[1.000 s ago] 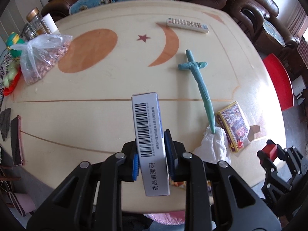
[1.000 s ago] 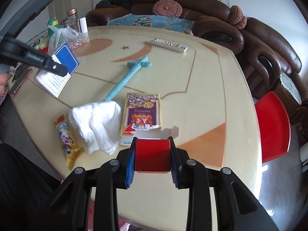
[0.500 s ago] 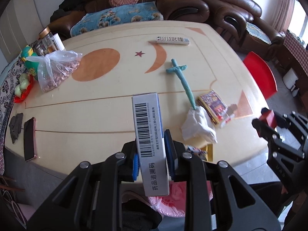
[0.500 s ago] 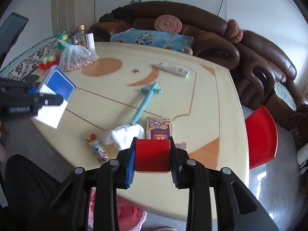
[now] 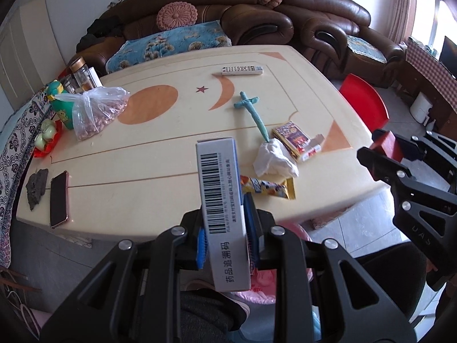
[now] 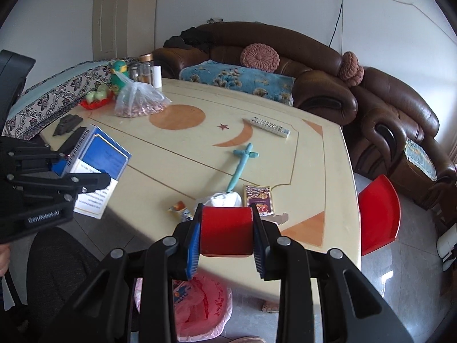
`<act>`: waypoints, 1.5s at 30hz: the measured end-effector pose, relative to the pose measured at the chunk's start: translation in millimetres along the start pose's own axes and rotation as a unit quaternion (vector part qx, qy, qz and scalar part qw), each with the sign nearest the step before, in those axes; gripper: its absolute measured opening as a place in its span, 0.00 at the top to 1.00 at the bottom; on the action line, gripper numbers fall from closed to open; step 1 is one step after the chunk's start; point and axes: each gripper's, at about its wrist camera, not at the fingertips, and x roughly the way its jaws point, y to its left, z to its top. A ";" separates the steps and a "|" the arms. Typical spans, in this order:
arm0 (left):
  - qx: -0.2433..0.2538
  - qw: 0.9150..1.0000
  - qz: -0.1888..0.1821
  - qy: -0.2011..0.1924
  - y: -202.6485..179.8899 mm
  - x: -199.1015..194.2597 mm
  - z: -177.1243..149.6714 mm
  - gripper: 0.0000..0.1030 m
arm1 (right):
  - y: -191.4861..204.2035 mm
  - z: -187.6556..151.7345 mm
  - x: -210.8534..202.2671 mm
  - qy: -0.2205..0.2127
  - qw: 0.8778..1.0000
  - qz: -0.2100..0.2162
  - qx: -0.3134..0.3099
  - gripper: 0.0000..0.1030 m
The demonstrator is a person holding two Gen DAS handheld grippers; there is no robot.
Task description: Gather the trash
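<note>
Two tools (image 5: 225, 243) (image 6: 225, 245) — boxes (image 5: 220, 200) (image 6: 227, 230) between pads

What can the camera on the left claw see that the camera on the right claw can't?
Only the left view shows the barcode on the medicine box, and the whole pink phone.

Only the right view shows the box's blue face and the tall cupboard.

Both show the cream table, the teal toy sword, the remote, the crumpled tissue and the pink-lined bin below.

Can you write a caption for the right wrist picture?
Right gripper holds a small red box above the pink-lined bin.
</note>
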 end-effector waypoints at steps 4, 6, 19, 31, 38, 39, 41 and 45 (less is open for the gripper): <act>0.010 1.000 -0.001 -0.010 -3.1 -15.9 -14.7 0.77 | 11.1 -6.3 -11.7 0.001 1.000 0.006 -0.004 0.71; 0.014 1.000 -0.002 -0.012 -4.5 -19.3 -20.6 0.77 | 17.1 -11.4 -17.3 0.002 1.000 0.008 -0.007 0.71; 0.039 0.999 -0.023 0.022 -20.0 -4.4 -65.6 0.77 | 36.4 -41.3 -24.7 0.018 1.000 0.019 -0.009 0.71; 0.051 0.995 -0.059 0.066 -37.1 33.0 -94.3 0.77 | 43.6 -67.6 1.9 0.054 0.998 0.038 0.002 0.71; 0.054 0.991 -0.071 0.098 -43.7 62.8 -111.6 0.77 | 49.3 -92.7 30.1 0.088 0.995 0.053 0.009 0.71; 0.055 0.991 -0.072 0.103 -45.0 68.2 -114.6 0.77 | 49.0 -94.7 33.6 0.092 0.994 0.055 0.011 0.71; 0.055 0.990 -0.071 0.111 -46.6 74.8 -118.2 0.77 | 48.7 -100.3 42.0 0.101 0.993 0.060 0.015 0.71; 0.052 0.988 -0.074 0.123 -47.1 89.1 -123.4 0.77 | 47.1 -109.6 55.1 0.113 0.991 0.062 0.022 0.71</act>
